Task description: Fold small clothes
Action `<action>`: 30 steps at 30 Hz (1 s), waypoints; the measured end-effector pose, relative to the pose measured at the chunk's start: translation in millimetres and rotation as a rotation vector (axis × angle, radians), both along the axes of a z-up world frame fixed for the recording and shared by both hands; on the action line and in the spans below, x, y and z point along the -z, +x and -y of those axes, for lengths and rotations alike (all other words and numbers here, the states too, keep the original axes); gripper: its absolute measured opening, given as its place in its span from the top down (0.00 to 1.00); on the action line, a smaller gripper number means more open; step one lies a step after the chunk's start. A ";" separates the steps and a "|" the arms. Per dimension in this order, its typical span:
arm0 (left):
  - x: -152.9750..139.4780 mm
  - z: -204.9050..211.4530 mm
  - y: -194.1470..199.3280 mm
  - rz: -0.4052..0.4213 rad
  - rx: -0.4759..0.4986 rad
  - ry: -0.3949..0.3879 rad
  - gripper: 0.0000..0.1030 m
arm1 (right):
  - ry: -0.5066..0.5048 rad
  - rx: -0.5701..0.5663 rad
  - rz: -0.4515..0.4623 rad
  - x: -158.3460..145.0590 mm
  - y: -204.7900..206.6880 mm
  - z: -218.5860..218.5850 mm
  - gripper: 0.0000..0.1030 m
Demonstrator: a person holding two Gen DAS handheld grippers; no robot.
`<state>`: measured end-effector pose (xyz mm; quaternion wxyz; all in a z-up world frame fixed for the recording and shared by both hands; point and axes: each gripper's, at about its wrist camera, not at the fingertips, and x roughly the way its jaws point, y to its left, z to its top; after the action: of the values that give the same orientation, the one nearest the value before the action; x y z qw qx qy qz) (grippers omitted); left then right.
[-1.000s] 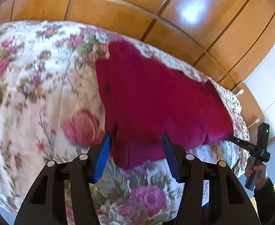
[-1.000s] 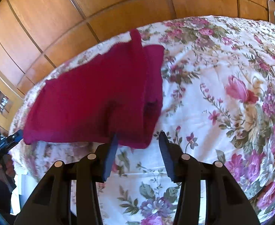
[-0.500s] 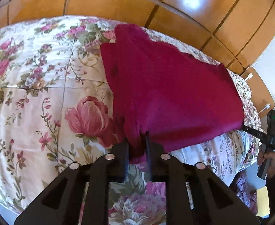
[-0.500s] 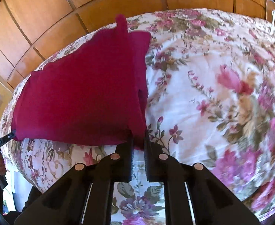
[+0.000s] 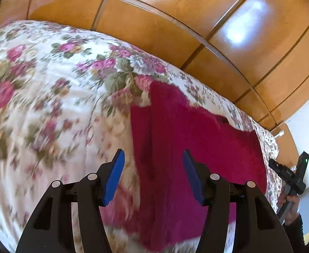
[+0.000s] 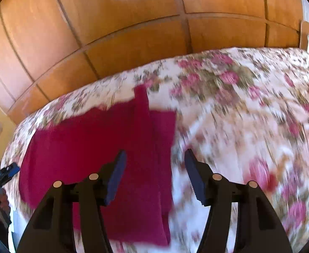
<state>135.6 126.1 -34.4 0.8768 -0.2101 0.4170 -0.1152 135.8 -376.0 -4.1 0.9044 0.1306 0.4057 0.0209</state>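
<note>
A dark red garment (image 5: 196, 151) lies flat on the floral bedspread (image 5: 49, 105); it also shows in the right wrist view (image 6: 95, 147). My left gripper (image 5: 153, 175) is open and empty, its blue pads above the garment's left edge. My right gripper (image 6: 154, 175) is open and empty, above the garment's right edge, where a narrow folded strip (image 6: 162, 139) lies. The right gripper also shows at the far right of the left wrist view (image 5: 289, 175), and the left gripper at the far left of the right wrist view (image 6: 2, 174). Both views are blurred by motion.
Glossy wooden wardrobe panels (image 5: 175, 27) stand behind the bed. A wooden door with a metal handle (image 5: 280, 135) is at the right of the left wrist view. The bedspread (image 6: 249, 116) extends to the right of the garment.
Half a second ago both grippers were shut on the garment's near corners. Both have opened, let go and pulled back and up. The garment lies farther from both cameras.
</note>
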 end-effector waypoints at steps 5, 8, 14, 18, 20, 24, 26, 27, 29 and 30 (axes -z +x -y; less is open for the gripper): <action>4.9 11.1 41.5 -0.029 0.017 -0.009 0.46 | -0.054 0.022 -0.043 6.7 60.8 -14.1 0.45; 9.4 17.4 58.9 -0.042 0.034 -0.013 0.58 | -0.091 -0.010 -0.083 16.0 79.3 -21.8 0.59; 4.6 24.4 68.8 -0.004 0.073 -0.004 0.93 | -0.096 0.014 -0.015 0.2 71.5 -19.0 0.93; -10.6 20.5 69.3 0.054 0.049 0.000 0.93 | -0.055 0.019 0.066 -23.7 75.6 -21.0 0.93; -13.3 21.9 74.3 0.064 0.035 0.024 0.93 | -0.064 0.027 0.088 -26.8 85.3 -25.1 0.93; -0.7 25.1 97.7 0.009 -0.002 0.070 0.93 | -0.090 0.055 0.013 1.8 117.2 -27.8 0.93; 9.9 27.0 106.0 -0.034 -0.003 0.089 0.93 | -0.094 0.071 -0.062 26.7 126.6 -25.7 0.93; 14.8 27.8 108.9 -0.055 -0.007 0.099 0.93 | -0.091 0.078 -0.088 36.9 127.8 -23.5 0.93; 17.8 23.7 105.8 -0.083 -0.030 0.081 0.84 | -0.073 0.094 -0.116 49.3 124.9 -18.5 0.84; 17.1 20.9 102.2 -0.081 -0.035 0.069 0.77 | -0.063 0.100 -0.111 50.3 121.7 -15.9 0.63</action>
<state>237.8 105.3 -51.5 0.8678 -0.1917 0.4519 -0.0769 257.5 -360.1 -54.4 0.8842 0.1231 0.4484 -0.0444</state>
